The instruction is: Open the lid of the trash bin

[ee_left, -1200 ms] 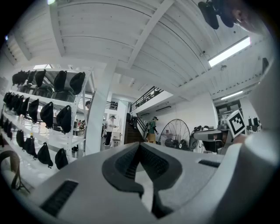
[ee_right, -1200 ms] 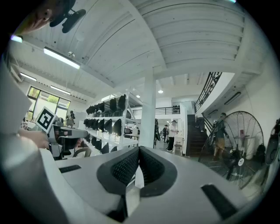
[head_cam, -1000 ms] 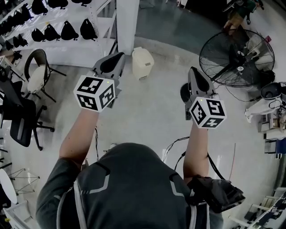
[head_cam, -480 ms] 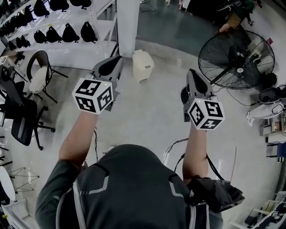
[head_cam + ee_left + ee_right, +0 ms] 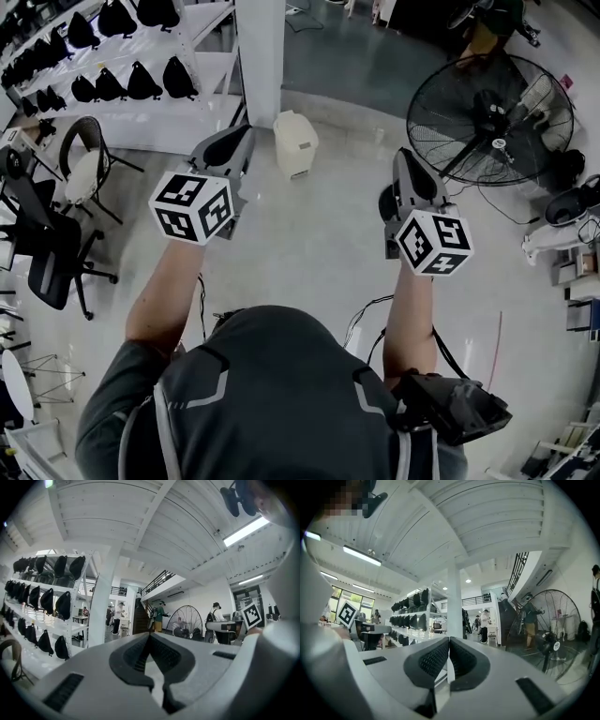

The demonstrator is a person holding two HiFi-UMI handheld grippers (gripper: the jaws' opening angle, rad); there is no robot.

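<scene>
1. Both grippers are held out in front of the person. The left gripper (image 5: 246,131) has its jaws together with nothing between them. The right gripper (image 5: 403,157) is the same, tips touching and empty.
2. Below and ahead of them is floor (image 5: 309,244). A stretch of it separates both grippers from the target, so the step in hand looks like the approach. Walk closer before reaching.
3. The bin (image 5: 295,145) stands on the floor ahead, just left of centre and nearer the left gripper's line. Its lid (image 5: 297,125) is down. From here I cannot tell how the lid hinges or where its lip sits.
4. Judged from that, the left gripper is the natural one to use.
   - Lower it to the lid's front edge.
   - Spread the jaws only if the rim must be pinched; joined tips may be enough to hook under a lip and lift.
   - The bin looks light and may slide or tip, so the right gripper could steady its body.
5. Just behind the bin rises a pillar (image 5: 261,47). Lift the lid towards it gently.
6. The fan (image 5: 487,117) stands well off to the right.
</scene>
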